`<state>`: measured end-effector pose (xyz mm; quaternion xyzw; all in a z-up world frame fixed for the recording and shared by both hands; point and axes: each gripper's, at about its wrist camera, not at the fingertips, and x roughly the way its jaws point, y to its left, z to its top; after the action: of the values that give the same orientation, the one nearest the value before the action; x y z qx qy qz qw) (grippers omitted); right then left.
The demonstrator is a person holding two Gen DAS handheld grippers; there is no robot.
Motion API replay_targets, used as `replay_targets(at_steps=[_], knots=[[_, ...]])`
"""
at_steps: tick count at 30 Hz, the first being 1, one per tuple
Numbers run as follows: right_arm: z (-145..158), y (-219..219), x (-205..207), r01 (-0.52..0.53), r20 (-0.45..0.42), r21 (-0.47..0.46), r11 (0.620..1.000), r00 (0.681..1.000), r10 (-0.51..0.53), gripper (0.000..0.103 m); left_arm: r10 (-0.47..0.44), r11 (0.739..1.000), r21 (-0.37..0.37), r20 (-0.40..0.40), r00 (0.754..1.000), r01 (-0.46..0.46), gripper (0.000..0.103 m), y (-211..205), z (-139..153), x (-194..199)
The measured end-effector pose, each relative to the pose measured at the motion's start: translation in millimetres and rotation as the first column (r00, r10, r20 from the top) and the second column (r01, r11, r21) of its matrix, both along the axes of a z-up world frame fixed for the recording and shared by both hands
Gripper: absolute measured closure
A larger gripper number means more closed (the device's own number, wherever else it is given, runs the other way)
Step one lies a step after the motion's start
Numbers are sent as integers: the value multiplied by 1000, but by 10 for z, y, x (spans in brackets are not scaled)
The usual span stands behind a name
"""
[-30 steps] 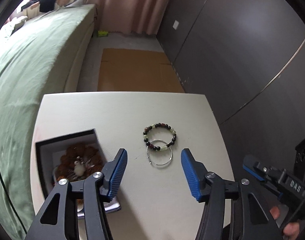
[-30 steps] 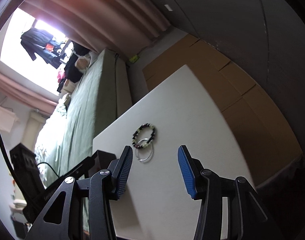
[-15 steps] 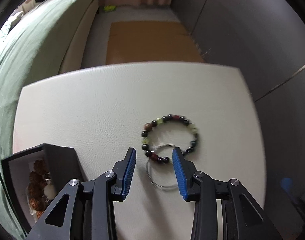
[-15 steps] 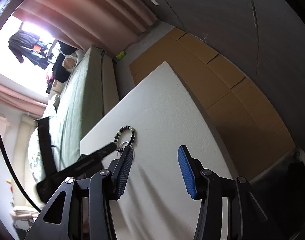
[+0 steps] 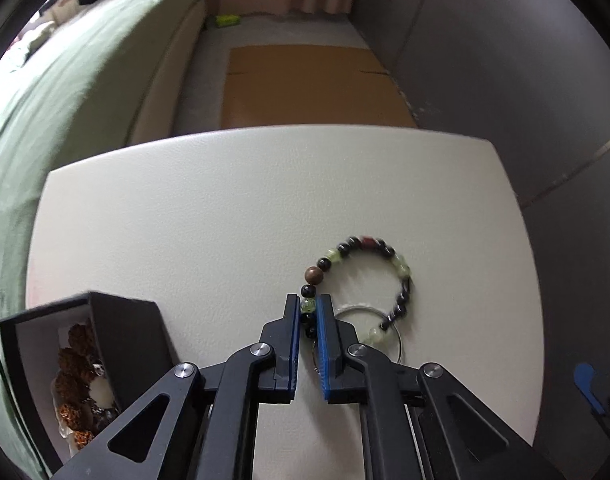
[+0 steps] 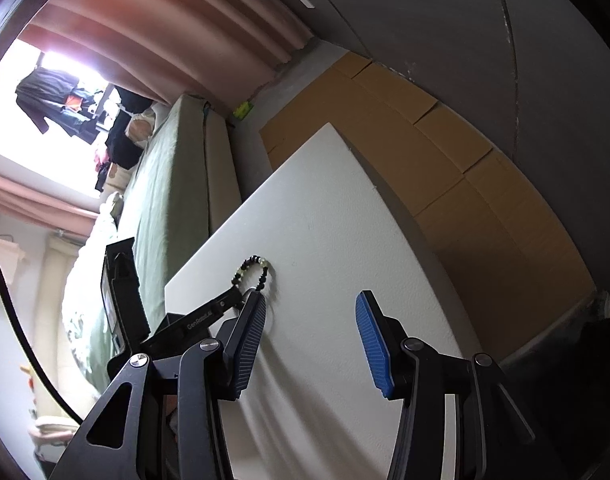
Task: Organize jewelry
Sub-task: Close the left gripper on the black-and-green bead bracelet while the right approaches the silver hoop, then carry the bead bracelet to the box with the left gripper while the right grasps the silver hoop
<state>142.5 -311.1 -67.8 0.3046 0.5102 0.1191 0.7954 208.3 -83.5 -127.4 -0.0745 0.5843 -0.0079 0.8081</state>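
Beaded bracelet (image 5: 401, 280) on the bench (image 5: 225, 220): my left tongs (image 5: 308, 312) just closed onto its beads, right tongs (image 6: 309, 320) idle half-open, so the box (image 5: 117, 332) run is next I guess.

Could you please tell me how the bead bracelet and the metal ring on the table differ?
The bracelet is a loop of dark, green and brown beads; the ring is a thin plain wire hoop. The left tool pinches the bracelet; the ring is ungripped. The bracelet's loop looks larger. Both lie on the white table, overlapping.
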Motion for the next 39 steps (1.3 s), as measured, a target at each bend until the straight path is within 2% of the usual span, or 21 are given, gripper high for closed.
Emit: replay_targets(at_steps=[9, 20, 26, 31, 35, 39], knots=[[-22, 110, -40, -20, -18, -23, 1000, 1000, 20, 55, -75, 995, -61, 2, 997, 75, 95, -87, 65, -338], [-54, 200, -72, -55, -29, -26, 998, 998, 54, 55, -58, 976, -202, 130, 990, 84, 95, 133, 524, -789], [-109, 321, -60, -97, -23, -5, 995, 995, 97, 55, -4, 955, -287, 227, 974, 71, 95, 391, 787, -954], [-163, 559, -59, -145, -28, -43, 988, 989, 144, 55, 80, 931, -362, 300, 950, 36, 95, 757, 919, -1151], [-193, 789, -57, -199, -14, -75, 977, 980, 198, 55, 154, 904, -427, 313, 937, -6, 95, 1121, 1001, -1279], [-201, 1056, -56, -254, 14, -101, 962, 966, 256, 59, 196, 895, -446, 339, 920, -27, 95, 1366, 1080, -1339]])
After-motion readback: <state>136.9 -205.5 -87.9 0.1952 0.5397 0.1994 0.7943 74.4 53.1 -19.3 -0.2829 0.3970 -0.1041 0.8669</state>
